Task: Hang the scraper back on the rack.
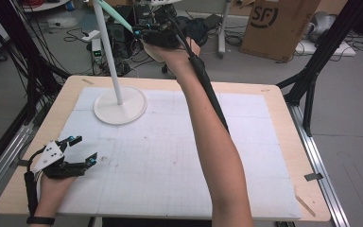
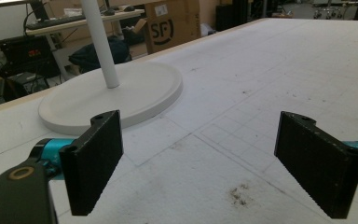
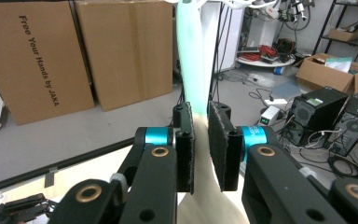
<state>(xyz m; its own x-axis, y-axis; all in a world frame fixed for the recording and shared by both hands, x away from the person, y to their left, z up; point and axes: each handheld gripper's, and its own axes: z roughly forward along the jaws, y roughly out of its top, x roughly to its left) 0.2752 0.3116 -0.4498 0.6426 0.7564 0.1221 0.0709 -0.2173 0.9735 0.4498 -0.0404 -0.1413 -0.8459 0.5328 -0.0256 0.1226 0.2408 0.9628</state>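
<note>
A light wooden table [image 1: 38, 137] fills the high view, most of its top covered by a white gridded mat [image 1: 170, 156].

At the table's near left corner, a person's left hand rests on the mat holding the left gripper [image 1: 78, 150]. Its two black jaws stand wide apart with nothing between them. In the left gripper view, this gripper [image 2: 200, 163] looks across bare mat [image 2: 270, 74] with a few small dark specks, towards the stand's base.

Farther back, near the far left corner of the mat, stands a white stand. Its round, flat base [image 1: 120, 106] lies on the mat, and a slim white pole [image 1: 108, 47] rises from the middle of the base, leaning slightly left as seen from above. In the left gripper view the base [image 2: 135, 95] sits just ahead of the open jaws, well clear of them, with the pole [image 2: 100, 42] going up out of the picture.

Right of the pole, the person's right forearm [image 1: 212, 137] reaches from the table's near edge diagonally over the mat and past its far edge. The right gripper [image 1: 139, 31] is held high in the air beyond that far edge, pointing left towards the top of the pole. Its jaws are closed on a long, pale green strip [image 1: 116, 13] that slants up to the left and crosses the pole. In the right gripper view, the right gripper [image 3: 200, 147] has both black pads pressed against this pale green strip [image 3: 191, 70], which runs straight up from between them; below the pads it looks cream coloured.

On the floor beyond the table lie cardboard boxes [image 1: 279, 26], cables and black equipment.
</note>
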